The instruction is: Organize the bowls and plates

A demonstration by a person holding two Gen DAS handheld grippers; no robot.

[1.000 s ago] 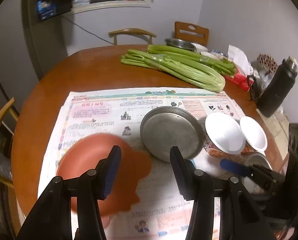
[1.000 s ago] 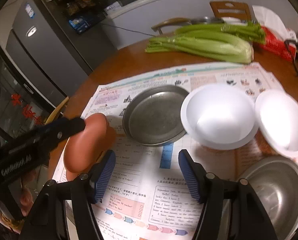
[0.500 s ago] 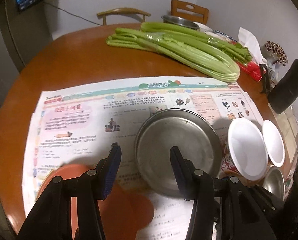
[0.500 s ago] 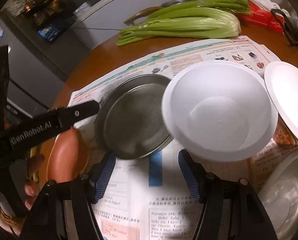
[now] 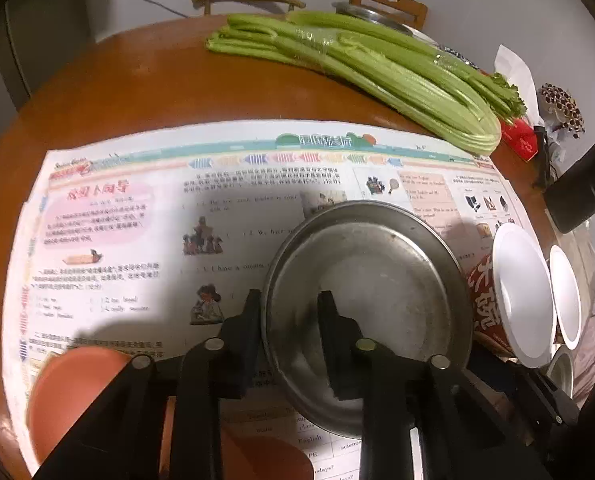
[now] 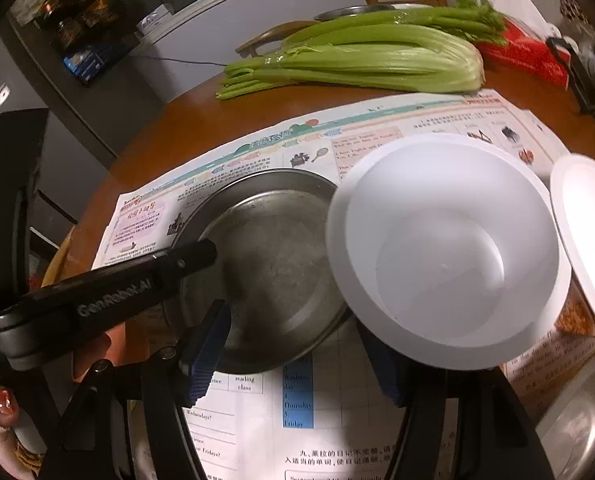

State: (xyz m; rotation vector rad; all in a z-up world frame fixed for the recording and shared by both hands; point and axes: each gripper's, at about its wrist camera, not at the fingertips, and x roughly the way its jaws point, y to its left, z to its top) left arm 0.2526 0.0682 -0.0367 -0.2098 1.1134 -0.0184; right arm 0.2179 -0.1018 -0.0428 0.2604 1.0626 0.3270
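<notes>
On the bench's newspaper [image 5: 109, 240], your left hand-held gripper [image 5: 289, 308] has just been closing and now pinches the steel plate [image 5: 369, 280] by its rim, your right hand-held gripper [image 6: 297, 344] stands apart and empty, and the white bowls [image 6: 449, 248] remain unstacked.

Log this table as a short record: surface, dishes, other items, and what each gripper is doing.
surface: round wooden table, newspaper spread on it
dishes: metal plate, orange plate, large white bowl, second white bowl, steel bowl
other: celery at the far side
left gripper: jaws have just been closing, now pinching the metal plate's near rim
right gripper: open, holding nothing, low beside the large white bowl
</notes>
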